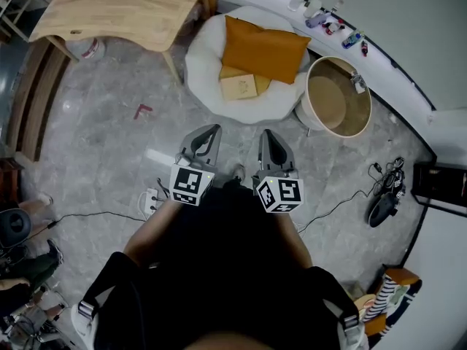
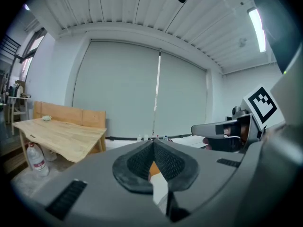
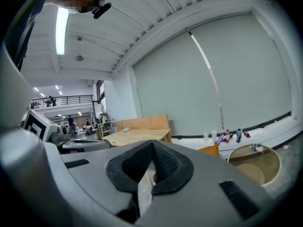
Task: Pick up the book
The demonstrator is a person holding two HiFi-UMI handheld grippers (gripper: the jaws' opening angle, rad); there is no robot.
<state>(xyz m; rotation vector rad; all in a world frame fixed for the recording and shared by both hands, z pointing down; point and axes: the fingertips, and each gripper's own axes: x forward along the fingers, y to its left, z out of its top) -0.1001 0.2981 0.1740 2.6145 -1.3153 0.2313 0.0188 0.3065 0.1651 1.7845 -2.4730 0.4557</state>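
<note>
The book [image 1: 241, 87] is a thin tan one lying flat on a white beanbag seat [image 1: 208, 57], just in front of an orange cushion [image 1: 264, 48]. Both grippers hang side by side in front of the person's body, well short of the seat. In the head view the left gripper [image 1: 211, 130] and the right gripper [image 1: 267, 134] point toward the seat, each with its jaws together and nothing between them. In the left gripper view the left gripper [image 2: 154, 143] has its ribbed pads meeting at the tip. The right gripper [image 3: 152, 144] looks the same in its own view.
A round wooden tub table [image 1: 338, 97] stands right of the seat. A light wooden table [image 1: 117, 9] is at the far left, with a water bottle [image 1: 92, 48] under it. Several bottles [image 1: 328, 22] line the wall ledge. Cables [image 1: 385, 189] lie on the grey floor at right.
</note>
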